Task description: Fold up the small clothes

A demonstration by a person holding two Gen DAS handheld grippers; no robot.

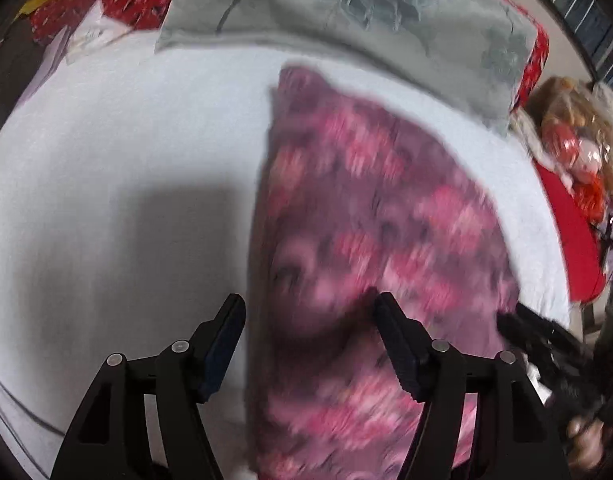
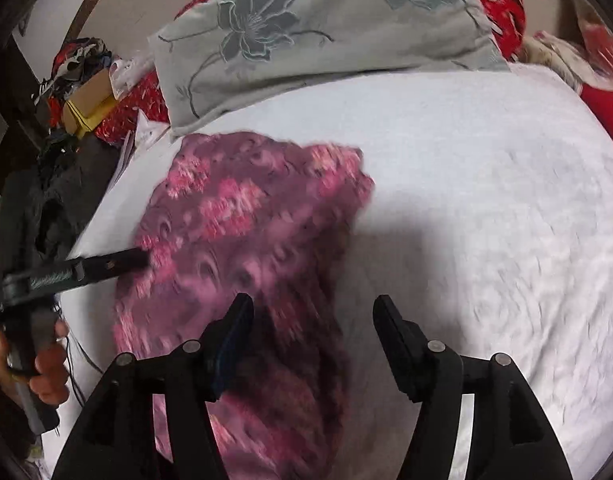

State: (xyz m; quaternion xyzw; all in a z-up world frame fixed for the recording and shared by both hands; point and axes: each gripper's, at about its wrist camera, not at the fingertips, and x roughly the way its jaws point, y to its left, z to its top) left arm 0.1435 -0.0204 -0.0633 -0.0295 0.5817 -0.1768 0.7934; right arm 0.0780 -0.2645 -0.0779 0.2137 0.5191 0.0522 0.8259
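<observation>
My left gripper (image 1: 310,312), jaws wide and empty, straddles the pink garment's (image 1: 370,232) left edge; long axis runs straight ahead. Right gripper (image 2: 312,312) equally wide.

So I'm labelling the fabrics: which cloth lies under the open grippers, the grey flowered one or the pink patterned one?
The pink-and-purple patterned cloth, spread on the white sheet; the grey flowered fabric lies farther back.
</observation>
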